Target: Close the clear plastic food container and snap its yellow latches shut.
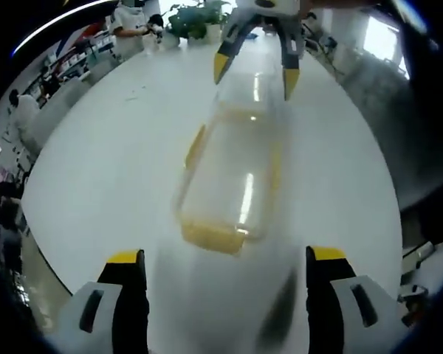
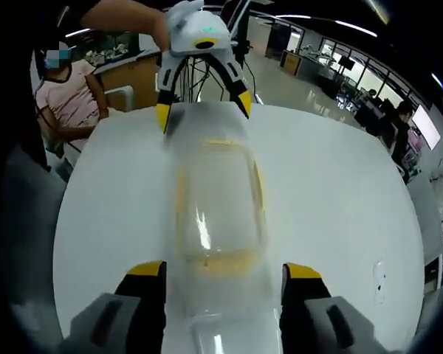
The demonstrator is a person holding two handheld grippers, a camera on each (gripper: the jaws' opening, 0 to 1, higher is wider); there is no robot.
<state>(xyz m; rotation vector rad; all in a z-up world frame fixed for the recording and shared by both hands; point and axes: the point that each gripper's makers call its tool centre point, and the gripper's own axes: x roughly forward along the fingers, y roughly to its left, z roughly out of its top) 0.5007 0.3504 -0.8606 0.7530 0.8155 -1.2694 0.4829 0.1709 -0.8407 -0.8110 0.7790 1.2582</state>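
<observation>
Two open grippers, left gripper (image 1: 225, 276) and right gripper (image 2: 225, 291), apparently around blurred container (image 1: 232, 173).

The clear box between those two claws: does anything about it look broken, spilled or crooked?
Nothing stands out. The clear container lies flat on the white table, between the open left gripper and right gripper. No spill or damage shows.

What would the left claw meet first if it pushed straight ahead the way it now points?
Probably the clear plastic food container, whose near end lies between the open left claw; the right claw faces it beyond the far end.
</observation>
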